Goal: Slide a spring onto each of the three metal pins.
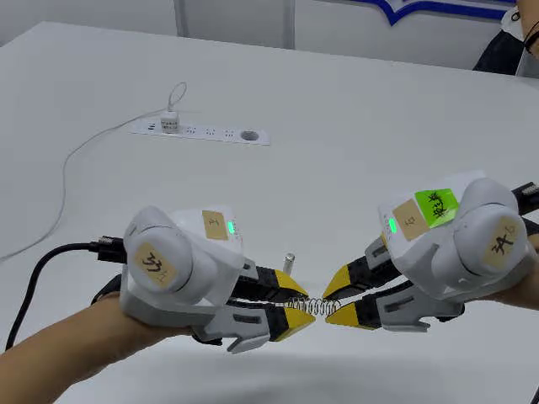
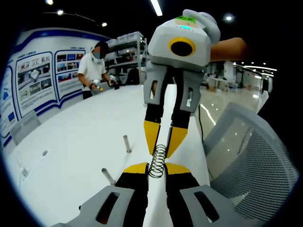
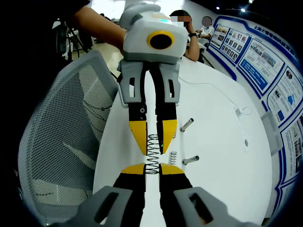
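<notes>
The spring [image 1: 313, 306] sits mid-air just above the counter [image 1: 337, 151], left claw [image 1: 296, 305] & right claw [image 1: 335, 305] each nipped nearly shut on one end, prob. to re-grip it before threading onto the upright pin [image 1: 289, 259] just behind

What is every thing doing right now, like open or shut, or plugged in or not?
Left gripper: fingers shut on one end of the thin metal coil spring.
Right gripper: fingers shut on its other end.
Thin metal coil spring: held between both grippers, not on a pin.
Silver metal pin: standing upright, bare.
Spare small spring: loose on the table.
White power strip: white charger plugged in.
</notes>
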Available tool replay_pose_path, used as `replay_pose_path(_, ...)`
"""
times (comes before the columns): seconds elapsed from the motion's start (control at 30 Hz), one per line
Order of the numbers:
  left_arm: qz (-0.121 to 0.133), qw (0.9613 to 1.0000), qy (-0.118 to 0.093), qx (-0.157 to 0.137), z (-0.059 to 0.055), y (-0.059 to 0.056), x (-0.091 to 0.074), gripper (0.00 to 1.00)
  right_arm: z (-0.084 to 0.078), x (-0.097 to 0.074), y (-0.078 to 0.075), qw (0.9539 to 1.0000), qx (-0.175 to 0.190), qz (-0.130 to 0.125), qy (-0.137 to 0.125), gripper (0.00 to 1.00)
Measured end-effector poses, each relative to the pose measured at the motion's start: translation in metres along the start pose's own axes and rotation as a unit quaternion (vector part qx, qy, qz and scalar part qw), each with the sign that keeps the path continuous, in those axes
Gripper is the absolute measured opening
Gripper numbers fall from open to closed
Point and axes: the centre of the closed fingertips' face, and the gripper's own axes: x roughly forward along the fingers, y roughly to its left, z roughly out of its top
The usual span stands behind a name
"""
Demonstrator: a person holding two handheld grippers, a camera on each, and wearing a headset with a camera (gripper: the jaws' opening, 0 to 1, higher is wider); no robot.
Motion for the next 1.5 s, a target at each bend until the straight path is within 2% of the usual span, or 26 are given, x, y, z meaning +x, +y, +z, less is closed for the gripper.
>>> replay_pose_path(0.2, -0.004, 1.0000, 0.000, 0.000, -0.0001, -0.0018, -0.0003, 0.11, 0.0001, 0.0000, 0.0006, 1.0000, -0.003, 0.003, 0.001, 0.10)
replay_pose_path(0.47, -0.003, 0.9997, 0.010, 0.020, -0.0043, -0.0028, 0.0009, 0.10, -0.0009, 0.0015, 0.0011, 0.9999, -0.011, 0.007, 0.009, 0.10)
replay_pose_path(0.83, -0.008, 0.9993, 0.008, 0.035, -0.0012, -0.0036, -0.0026, 0.10, 0.0012, 0.0020, 0.0007, 0.9999, 0.006, 0.009, -0.007, 0.11)
replay_pose_path(1.0, -0.011, 0.9993, 0.003, 0.036, 0.0019, -0.0048, -0.0043, 0.10, -0.0035, 0.0030, 0.0012, 0.9998, 0.017, 0.012, -0.005, 0.12)
replay_pose_path(1.5, -0.009, 0.9987, 0.011, 0.048, -0.0028, -0.0055, -0.0031, 0.10, 0.0030, -0.0044, 0.0019, 0.9990, 0.032, 0.018, -0.027, 0.11)
